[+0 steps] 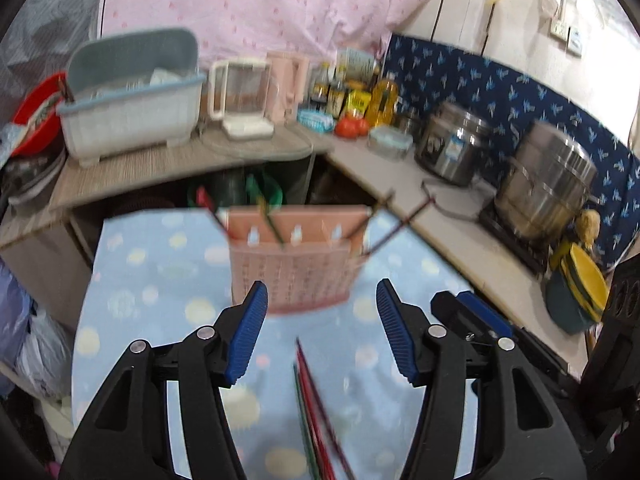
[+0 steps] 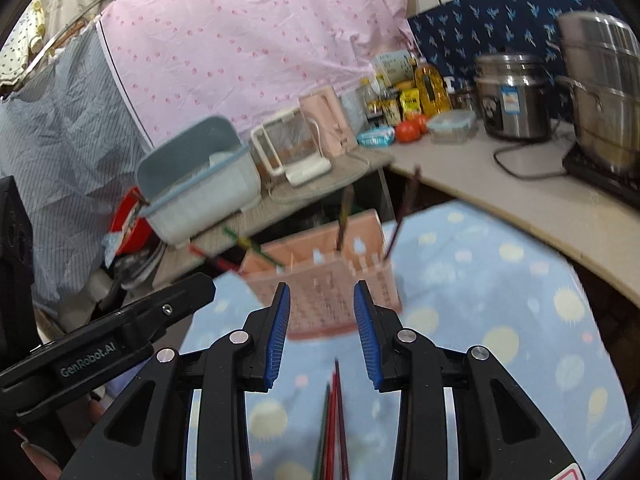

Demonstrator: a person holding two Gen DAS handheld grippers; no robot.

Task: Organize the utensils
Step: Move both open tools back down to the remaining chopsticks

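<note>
The near stretch of the blue dotted worktop point(image 1: 160, 280) is crossed only by loose chopsticks point(image 1: 316, 408) lying flat between the tool fingers. Straight ahead the way is blocked by a pink holder point(image 1: 296, 268), from which sticks point(image 1: 396, 232) lean out to both sides. Beyond it, a counter point(image 1: 452, 220) crowded with pots point(image 1: 548, 192) closes off the right, and a grey bin point(image 1: 132, 120) the left.

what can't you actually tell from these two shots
- Loose chopsticks on the blue cloth: count unclear, blurred in both views and cut off by the bottom edge.
- Pink utensil basket: compartment contents blurred; left wrist view no sharper.
- Under the counter: dark, unreadable.
- Left gripper and right gripper are open, holding nothing.
</note>
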